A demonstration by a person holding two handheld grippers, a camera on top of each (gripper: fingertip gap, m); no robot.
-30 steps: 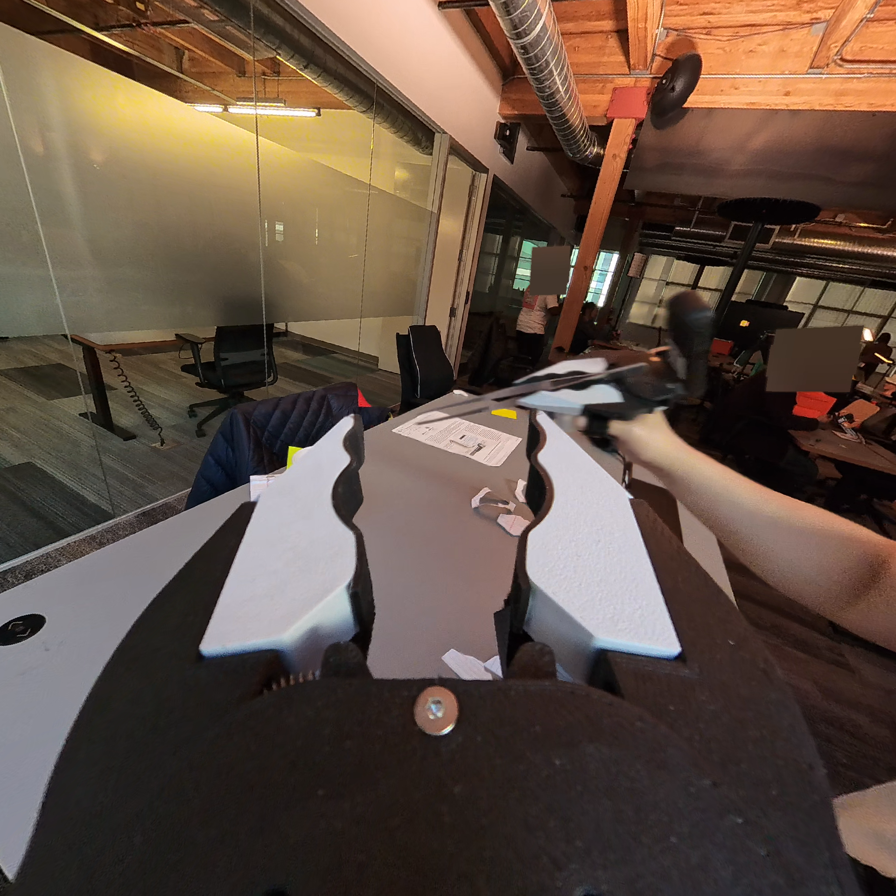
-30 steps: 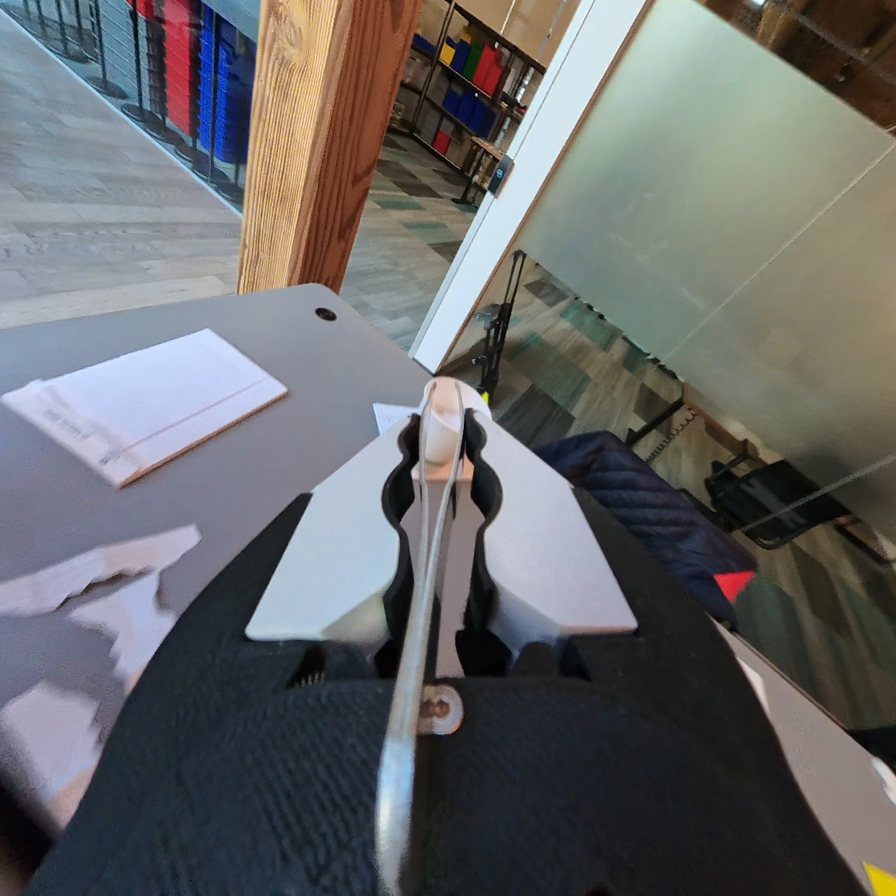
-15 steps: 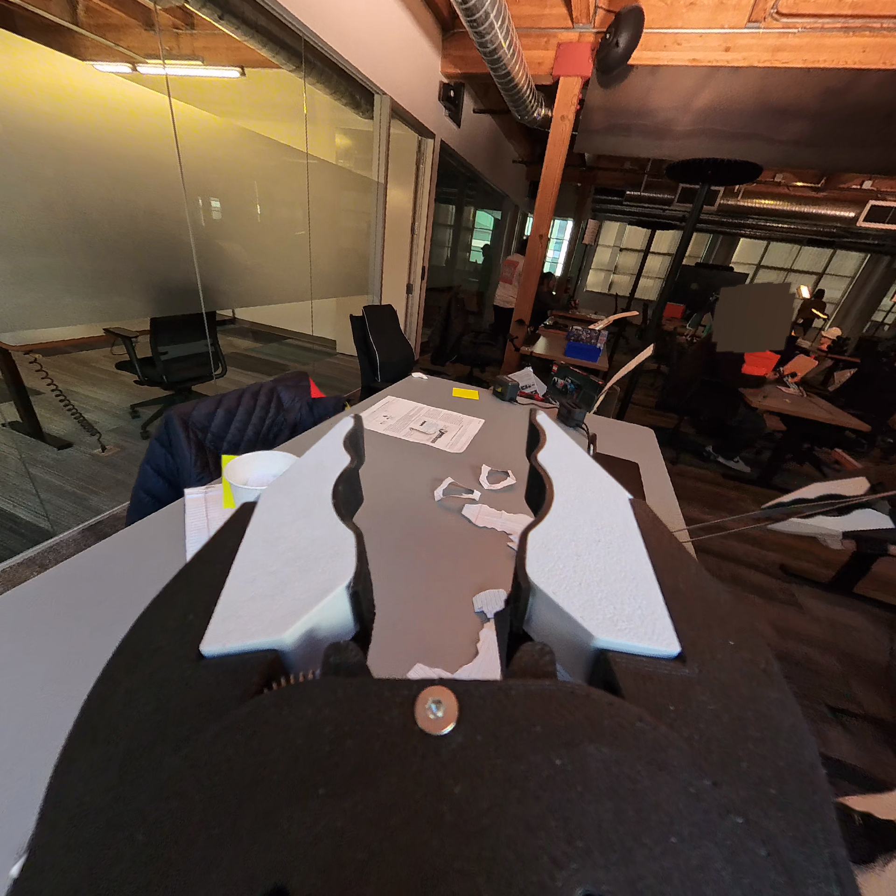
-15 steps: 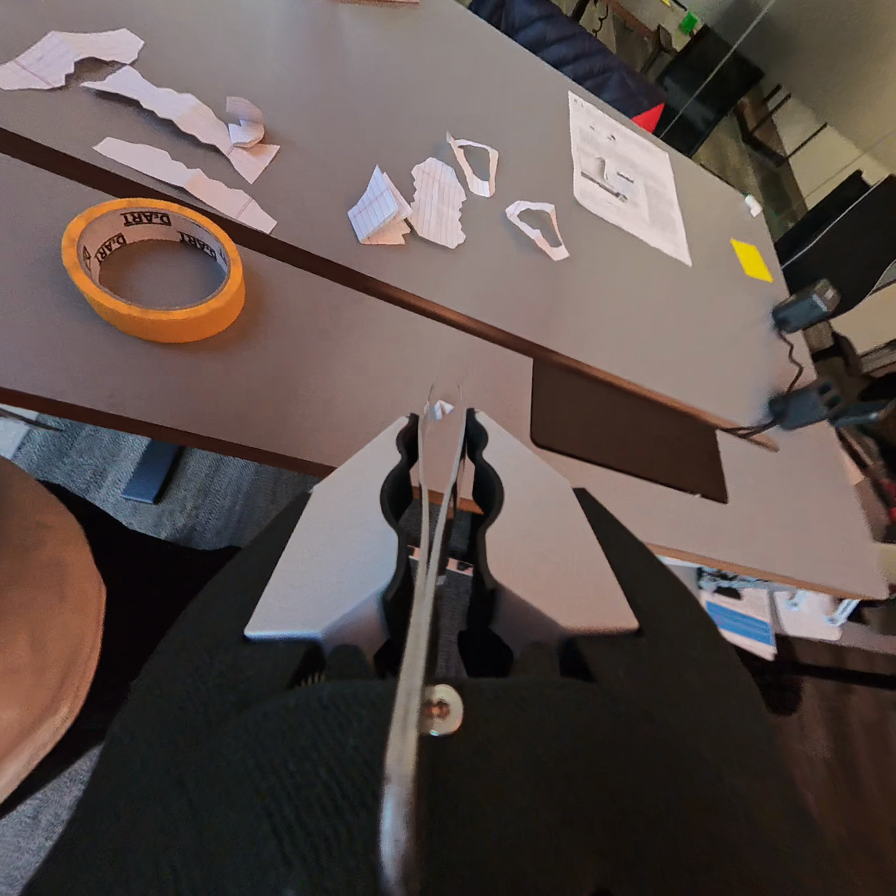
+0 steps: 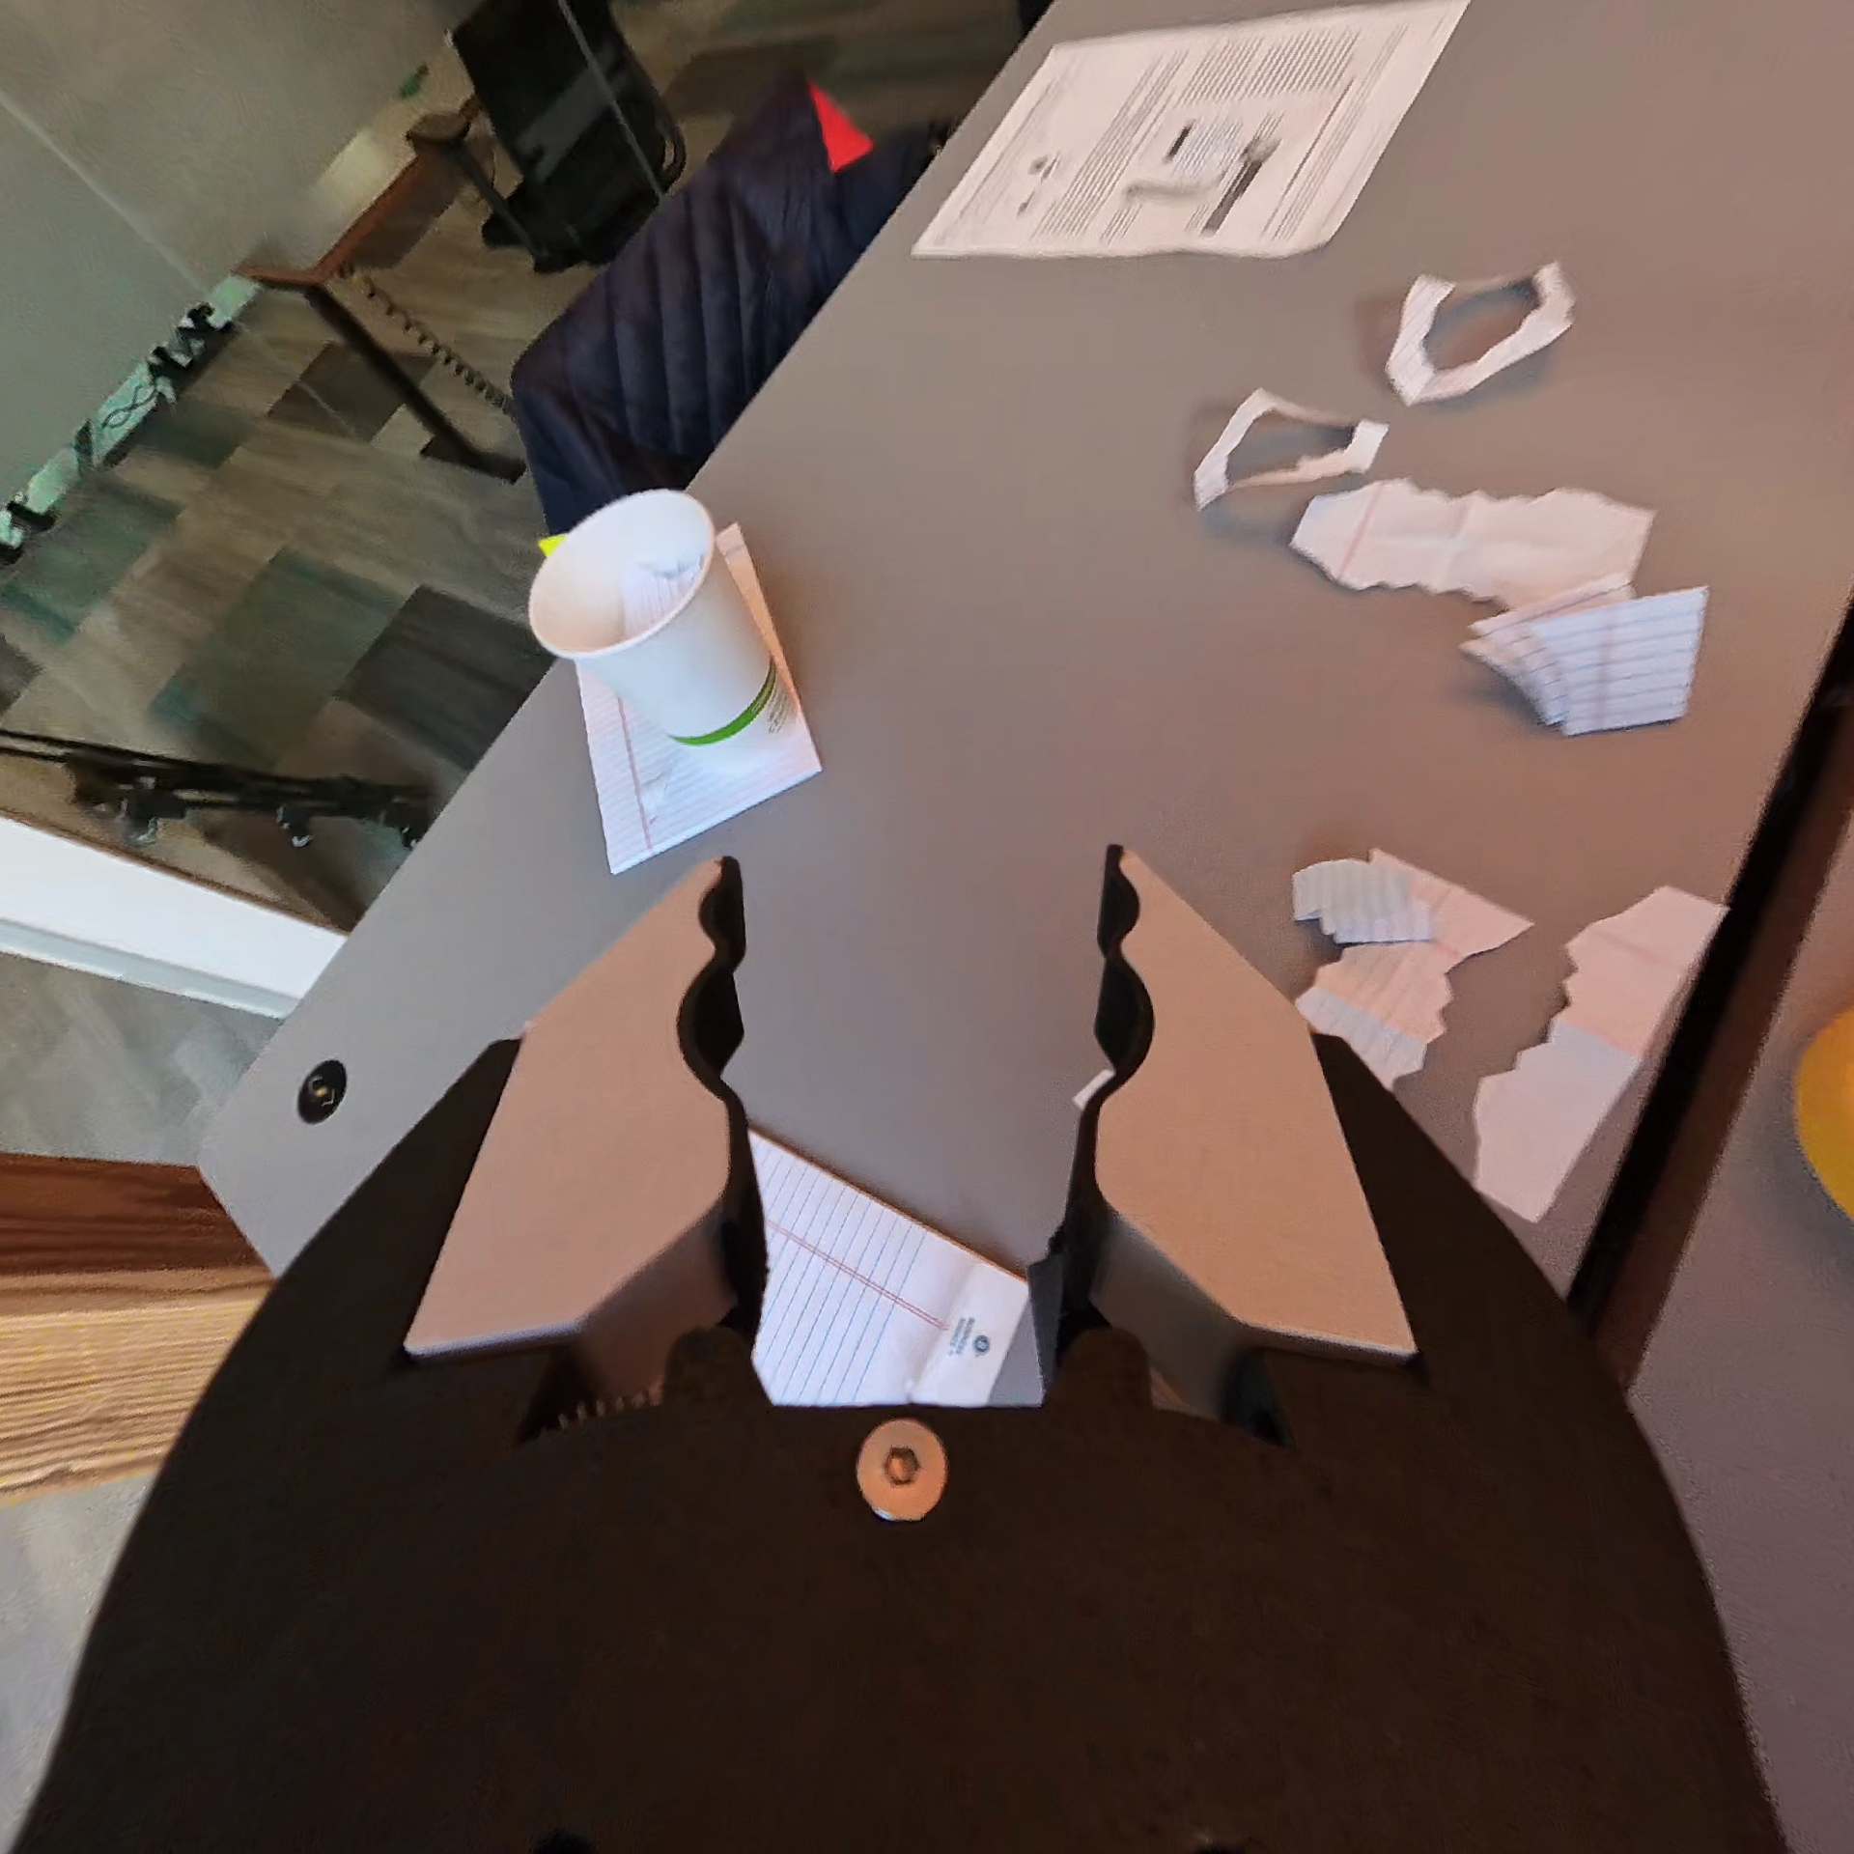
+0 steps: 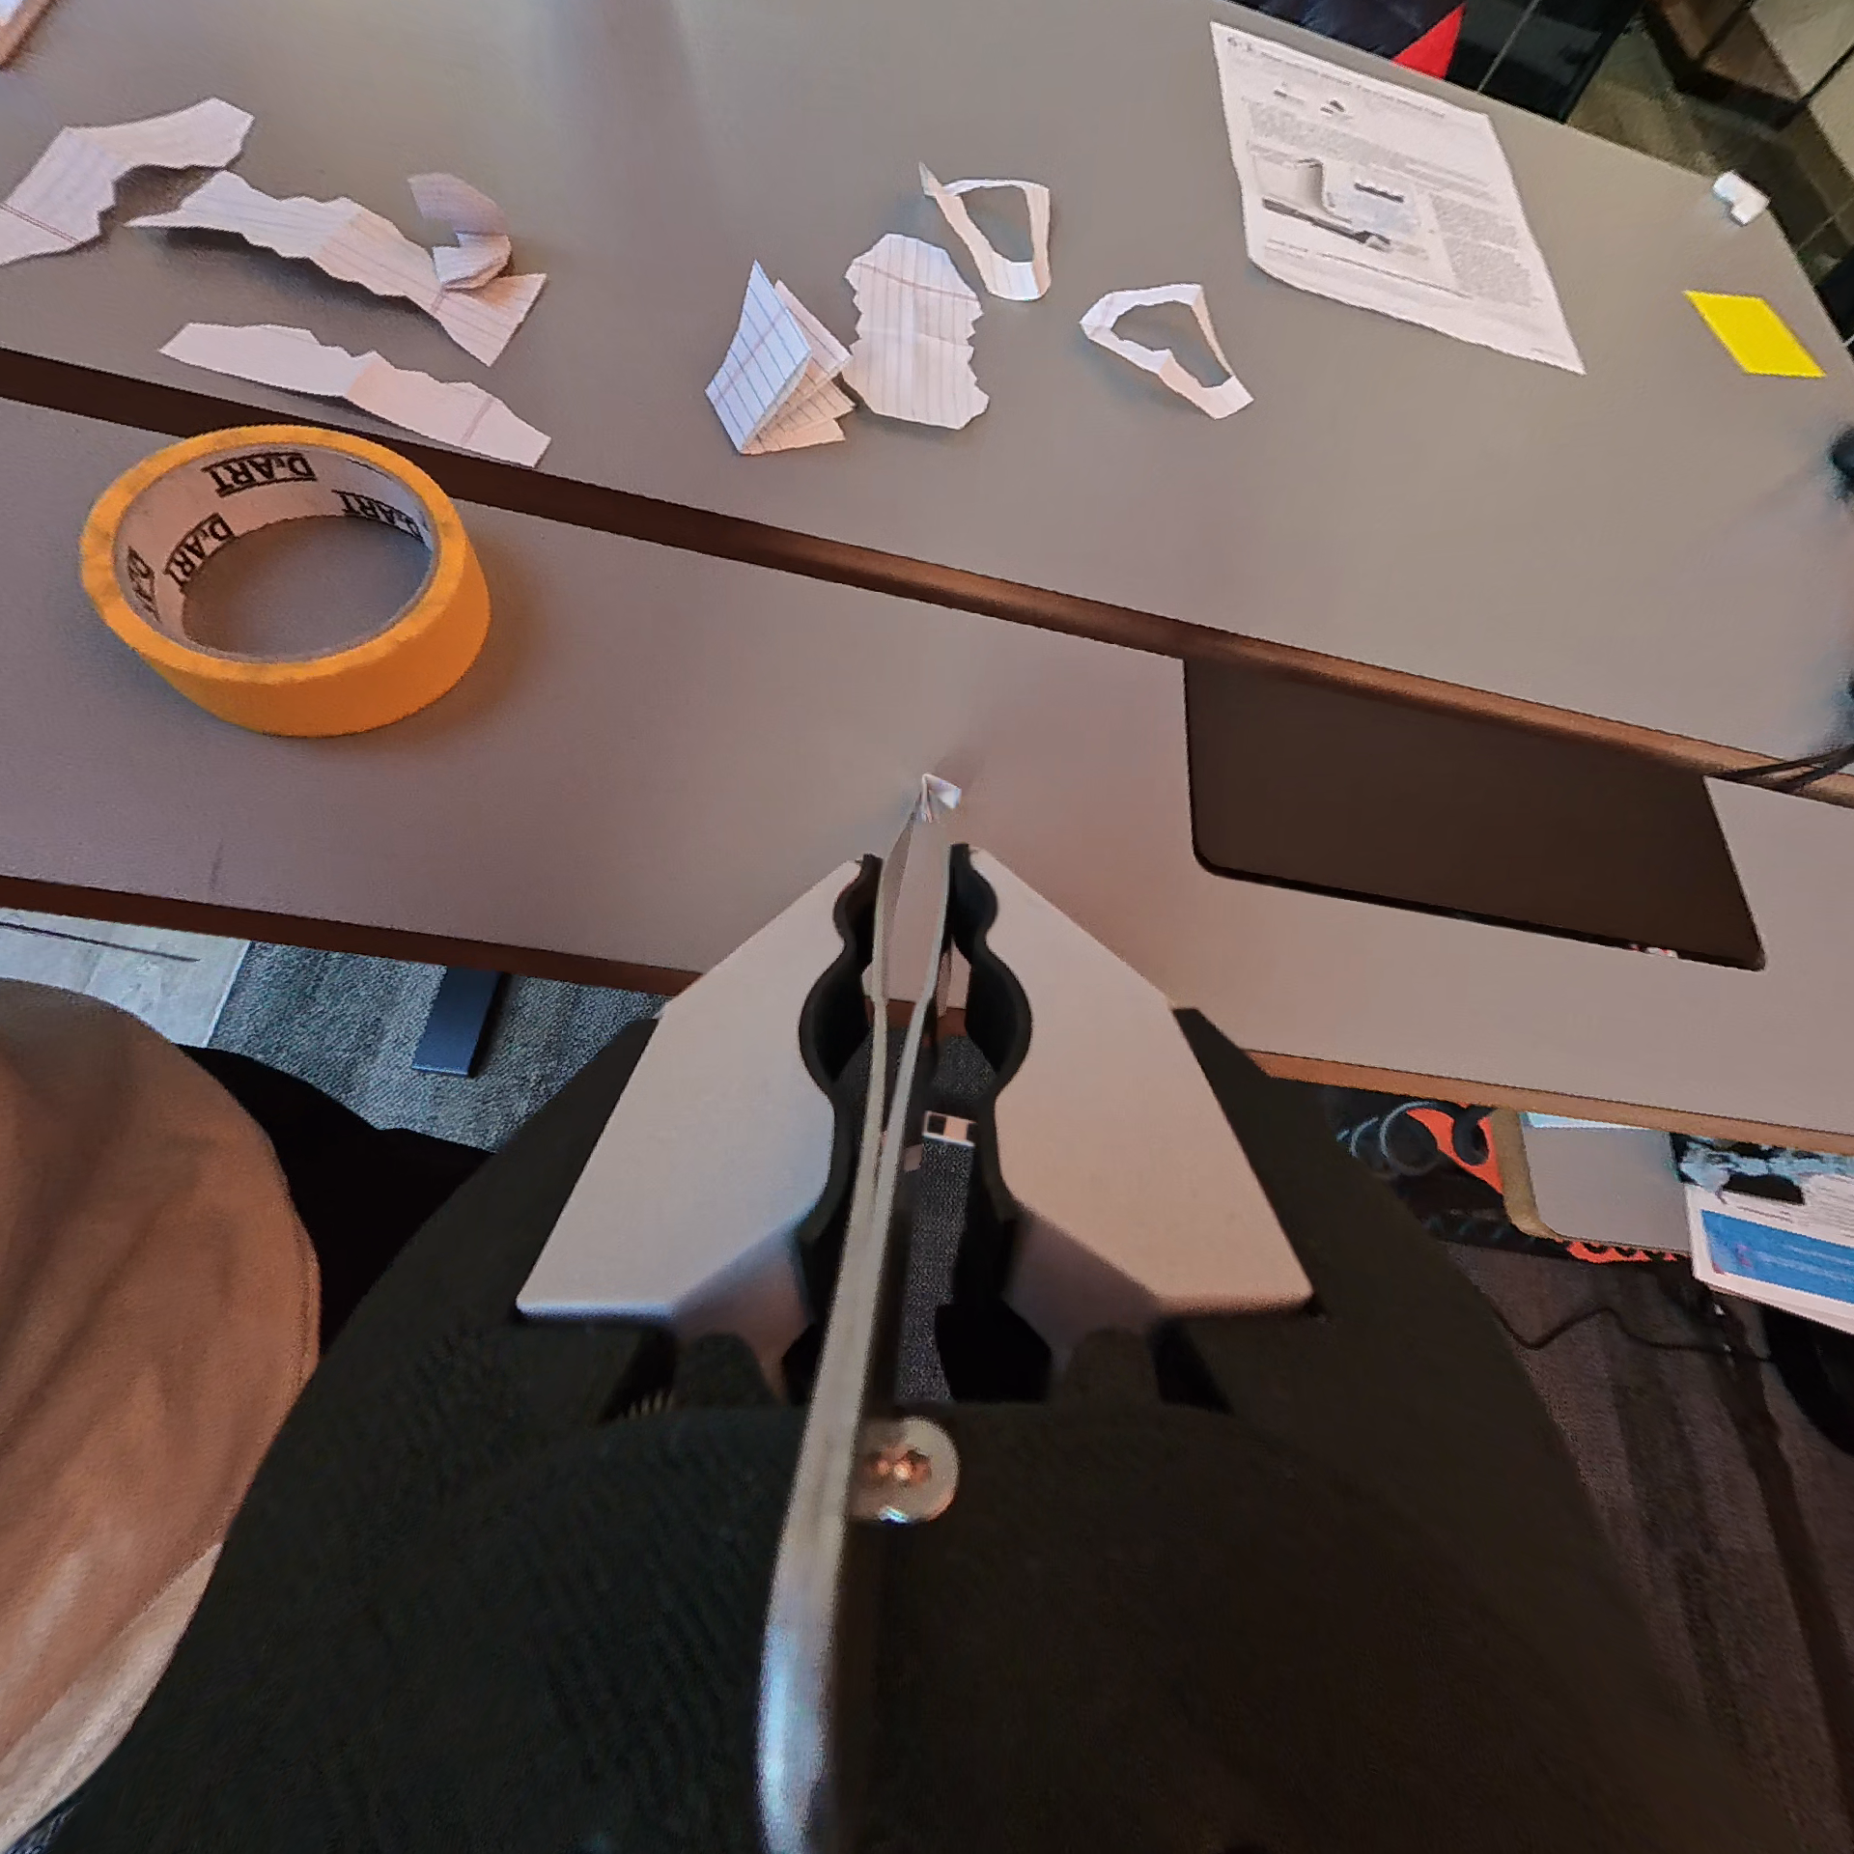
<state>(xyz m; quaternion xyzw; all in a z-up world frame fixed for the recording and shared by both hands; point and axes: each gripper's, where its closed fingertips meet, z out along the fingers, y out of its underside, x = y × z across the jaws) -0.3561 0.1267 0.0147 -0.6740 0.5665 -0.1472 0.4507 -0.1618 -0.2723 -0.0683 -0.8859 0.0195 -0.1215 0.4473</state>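
My left gripper [image 5: 918, 863] is open and empty, held above a grey table [image 5: 1003, 602]. A lined notepad [image 5: 863, 1294] lies under its jaws. A white paper cup [image 5: 652, 622] with a green band, holding paper bits, stands on a lined sheet [image 5: 702, 793] ahead to the left. My right gripper [image 6: 911, 858] is shut on metal tweezers [image 6: 818, 1455]. The tweezers point forward over the near grey desk [image 6: 702, 762], and their tips pinch a tiny white paper bit [image 6: 938, 798].
Torn lined paper scraps lie about [image 5: 1475, 542] [image 6: 903, 331]. An orange tape roll [image 6: 291, 582] sits on the near desk, left of the tweezers. A printed sheet [image 6: 1395, 191] and a yellow note [image 6: 1751, 331] lie farther off. The near desk has a dark cutout [image 6: 1455, 803]. A dark jacket [image 5: 702, 301] hangs beside the table. About 45 centimetres separates my left fingertips from my right. The orange tape roll [image 6: 291, 582] sits 25 centimetres or so from the ends of my right fingers.
My left gripper has tipped down from facing the room to facing the table. My right gripper has swung from near the cup to over the near desk, still shut on the tweezers.
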